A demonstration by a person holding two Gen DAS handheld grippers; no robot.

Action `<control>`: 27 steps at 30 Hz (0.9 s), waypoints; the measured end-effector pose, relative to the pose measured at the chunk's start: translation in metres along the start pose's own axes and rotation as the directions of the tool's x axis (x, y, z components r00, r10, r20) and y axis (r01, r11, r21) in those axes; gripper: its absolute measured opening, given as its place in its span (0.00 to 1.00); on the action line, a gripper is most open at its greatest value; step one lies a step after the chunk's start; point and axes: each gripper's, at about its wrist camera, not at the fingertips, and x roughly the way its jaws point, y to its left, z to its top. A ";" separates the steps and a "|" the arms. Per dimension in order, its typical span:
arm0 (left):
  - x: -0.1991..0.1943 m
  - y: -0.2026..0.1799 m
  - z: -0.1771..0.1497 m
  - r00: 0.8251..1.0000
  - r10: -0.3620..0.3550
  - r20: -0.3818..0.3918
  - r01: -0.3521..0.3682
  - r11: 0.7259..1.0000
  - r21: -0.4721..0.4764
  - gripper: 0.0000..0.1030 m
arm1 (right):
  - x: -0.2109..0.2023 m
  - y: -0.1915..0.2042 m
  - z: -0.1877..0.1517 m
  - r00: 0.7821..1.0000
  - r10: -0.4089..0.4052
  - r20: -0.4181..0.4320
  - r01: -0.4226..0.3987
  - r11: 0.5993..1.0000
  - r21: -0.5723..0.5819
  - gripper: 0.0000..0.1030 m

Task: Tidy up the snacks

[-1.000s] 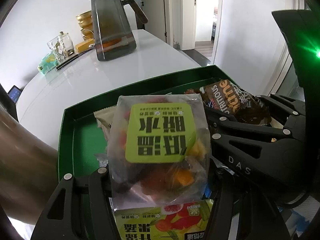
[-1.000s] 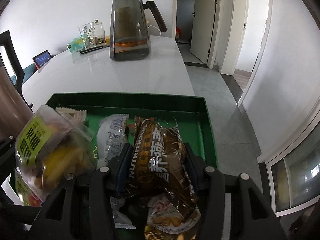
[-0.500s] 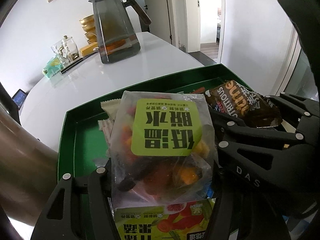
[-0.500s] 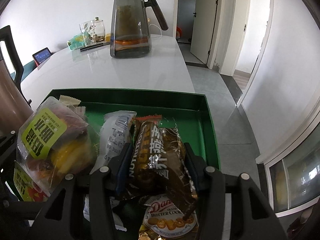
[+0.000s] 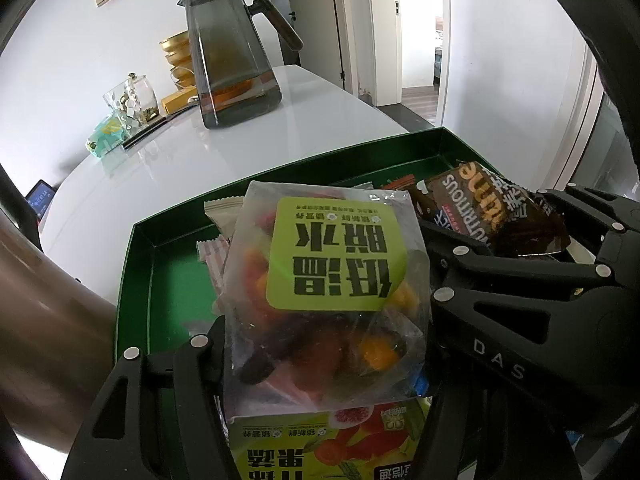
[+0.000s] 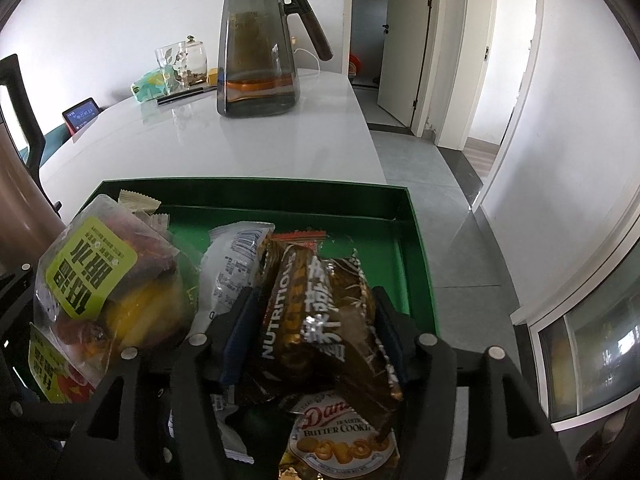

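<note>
In the left wrist view, the left tool is seen clenched on a clear fruit-snack bag bearing a lime-green label; the bag fills the centre of the frame and is held above a green tray. A yellow-green snack box is seen at 6 o'clock, directly under the bag. Beige wafer packets lie in the tray at 10 o'clock from the bag. At 3 o'clock the right tool is seen from its side, with a brown snack pack between its fingers. A smoked-glass jug stands at 12 o'clock on the white counter.

In the right wrist view, the jaws of the right tool have just been opening; the brown snack pack still lies between them over the tray, and whether the pads still press on it cannot be told. A white wrapper lies just beside the pack at 10 o'clock. A butter cookie pack is seen at 6 o'clock, under the brown one. The fruit-snack bag is at 9 o'clock. The jug stands at 12 o'clock on the counter.
</note>
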 end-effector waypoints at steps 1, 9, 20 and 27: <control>0.000 0.000 0.000 1.000 -0.001 0.000 0.001 1.000 -0.001 0.57 | -0.001 0.000 0.000 1.000 -0.002 0.002 0.002 1.000 0.001 0.71; -0.003 0.003 0.002 1.000 -0.013 -0.002 0.013 1.000 -0.009 0.57 | -0.008 -0.003 0.002 1.000 -0.001 0.022 0.001 1.000 0.014 0.94; -0.025 0.002 0.003 0.999 -0.007 0.043 0.007 1.000 0.004 0.62 | -0.034 -0.003 0.009 0.998 0.007 0.069 -0.009 1.000 0.025 1.00; -0.046 0.006 0.001 0.997 -0.008 0.071 0.008 1.000 -0.002 0.62 | -0.057 -0.001 0.012 0.993 0.017 0.114 -0.022 0.999 0.039 1.00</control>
